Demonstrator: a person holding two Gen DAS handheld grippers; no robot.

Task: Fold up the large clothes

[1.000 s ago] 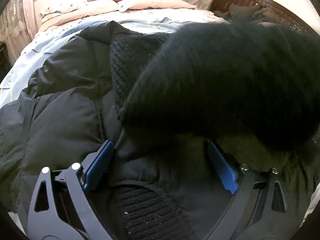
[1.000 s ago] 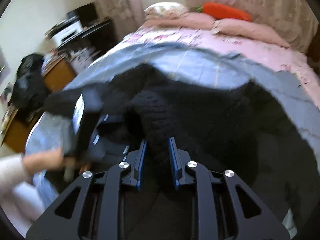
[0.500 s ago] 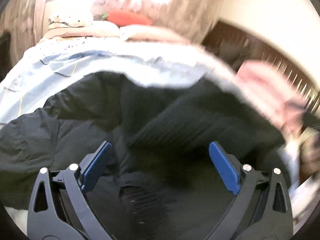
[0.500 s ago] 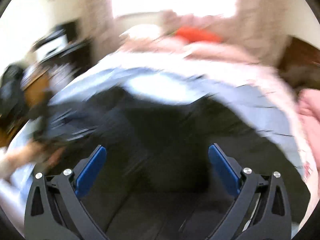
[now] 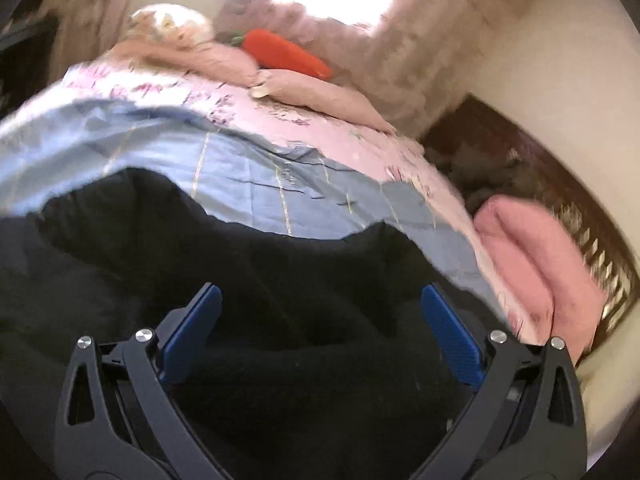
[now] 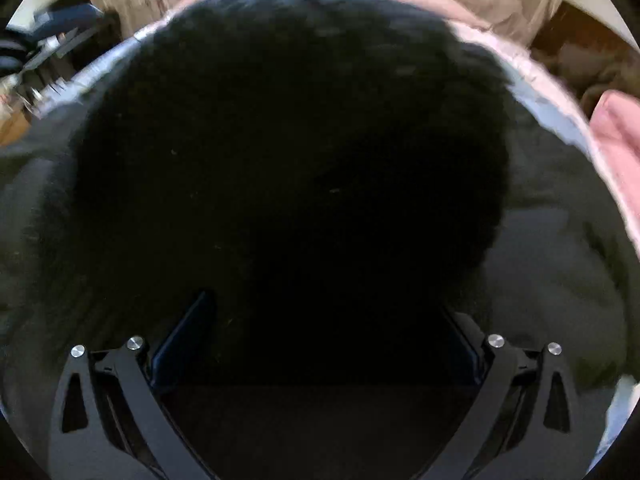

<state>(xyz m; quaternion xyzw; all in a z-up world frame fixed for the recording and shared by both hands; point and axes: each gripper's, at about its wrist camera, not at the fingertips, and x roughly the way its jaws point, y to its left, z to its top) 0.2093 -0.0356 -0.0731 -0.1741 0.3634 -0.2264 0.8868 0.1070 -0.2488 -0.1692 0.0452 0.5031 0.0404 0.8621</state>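
From my remote station: a black coat (image 5: 280, 280) spreads over a blue quilt (image 5: 248, 176) crossed by thin pale yellow lines, which lies on a pink sheet (image 5: 200, 96) printed with small purple flowers. Towards the bed's far edge, peach-pink pillows (image 5: 320, 96) carry an orange-red carrot-shaped cushion (image 5: 284, 54) with a green top. A folded pink cloth (image 5: 536, 256) sits at the bed's right edge, against a dark brown headboard (image 5: 540, 168). My left gripper (image 5: 320, 312) shows blue pads on black fingers; my right gripper (image 6: 320, 320) looks black against black fur (image 6: 288, 128).
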